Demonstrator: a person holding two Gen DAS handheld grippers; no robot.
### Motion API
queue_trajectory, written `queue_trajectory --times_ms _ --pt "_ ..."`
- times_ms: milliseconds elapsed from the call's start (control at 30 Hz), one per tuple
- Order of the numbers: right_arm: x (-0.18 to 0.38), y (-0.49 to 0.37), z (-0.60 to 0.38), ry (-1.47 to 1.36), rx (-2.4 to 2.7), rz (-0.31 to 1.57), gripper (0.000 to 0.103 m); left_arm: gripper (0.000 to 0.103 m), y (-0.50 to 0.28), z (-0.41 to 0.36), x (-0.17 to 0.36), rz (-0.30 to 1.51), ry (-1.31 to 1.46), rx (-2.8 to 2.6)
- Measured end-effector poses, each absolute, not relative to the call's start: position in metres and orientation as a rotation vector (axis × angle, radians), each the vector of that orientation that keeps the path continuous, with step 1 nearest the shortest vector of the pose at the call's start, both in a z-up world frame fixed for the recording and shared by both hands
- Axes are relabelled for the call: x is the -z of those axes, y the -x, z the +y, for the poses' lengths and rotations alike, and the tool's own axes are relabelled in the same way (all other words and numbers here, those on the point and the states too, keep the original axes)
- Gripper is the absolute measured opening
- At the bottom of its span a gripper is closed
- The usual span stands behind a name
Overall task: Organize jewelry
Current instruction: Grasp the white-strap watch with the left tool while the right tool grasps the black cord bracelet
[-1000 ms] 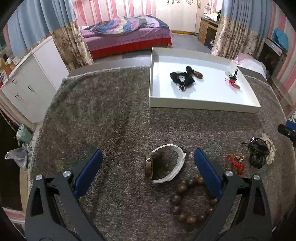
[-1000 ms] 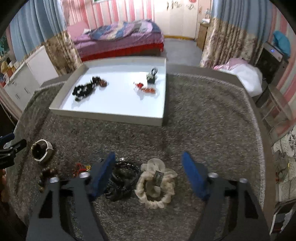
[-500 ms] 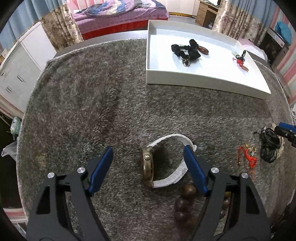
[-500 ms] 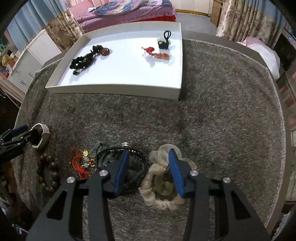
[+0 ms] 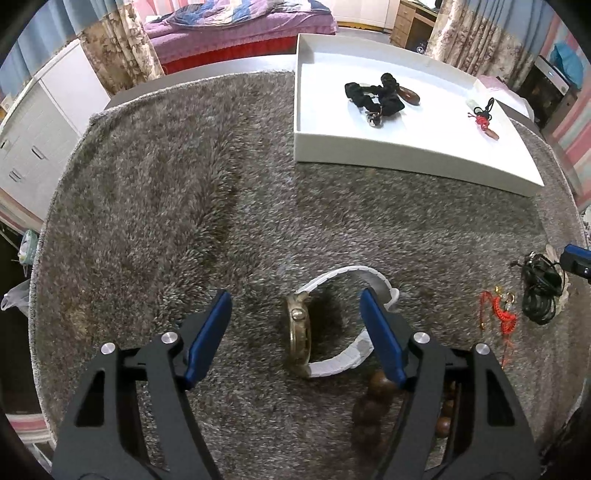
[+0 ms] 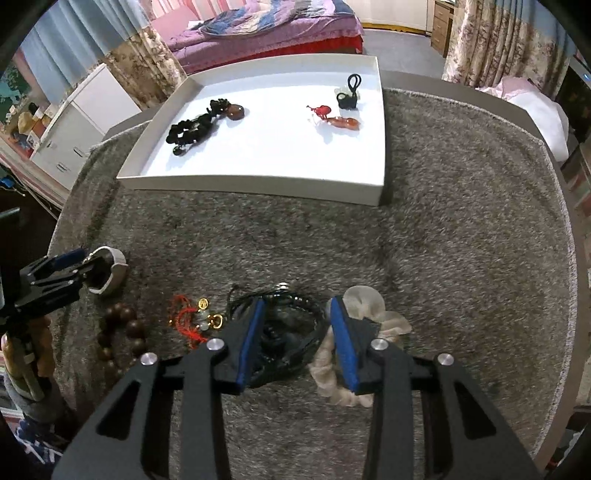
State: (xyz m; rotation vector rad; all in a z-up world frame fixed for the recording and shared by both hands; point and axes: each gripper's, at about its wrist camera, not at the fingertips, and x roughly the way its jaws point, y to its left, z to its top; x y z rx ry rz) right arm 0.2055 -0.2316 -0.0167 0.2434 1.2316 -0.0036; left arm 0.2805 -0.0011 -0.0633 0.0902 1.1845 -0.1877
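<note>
A white-strapped watch (image 5: 334, 321) with a gold case lies on the grey rug between the open fingers of my left gripper (image 5: 295, 306); its right finger touches the strap. My right gripper (image 6: 293, 306) is open and straddles a black cord necklace (image 6: 286, 325), with a cream scrunchie (image 6: 373, 310) just right of it. A red-cord charm (image 6: 192, 317) and a brown bead bracelet (image 6: 123, 334) lie to the left. The white tray (image 6: 258, 188) at the back holds a black bead bracelet (image 6: 192, 127), a red charm (image 6: 332, 116) and a black-loop piece (image 6: 349, 96).
The rug (image 5: 184, 184) covers a round table whose edge (image 6: 565, 206) curves close on the right. A white cabinet (image 5: 44, 122) and a bed (image 6: 266, 29) stand beyond the table. My left gripper also shows at the left of the right wrist view (image 6: 66, 269).
Both grippers have come down and forward. The left now straddles the watch. The right has narrowed its opening and shifted left from the scrunchie onto the black cord necklace.
</note>
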Motion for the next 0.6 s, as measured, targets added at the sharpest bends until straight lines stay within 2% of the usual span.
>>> queue_trajectory --times_ms 167,400,500,600 --pt "0.03 -0.215 -0.232 -0.244 0.007 1.265 0.038 0.071 -0.282 -0.001 0.068 1.195 -0.094 0.19" --pt "0.045 -0.219 -0.24 -0.245 0.014 1.311 0.029 0.071 -0.29 0.003 0.078 1.219 -0.088 0.17" --pt "0.051 -0.22 -0.239 -0.24 0.008 1.324 0.027 0.066 -0.295 0.002 0.085 1.237 -0.086 0.17" --pt "0.055 -0.222 -0.236 -0.223 0.007 1.32 0.023 0.066 -0.299 0.0 0.089 1.234 -0.097 0.166"
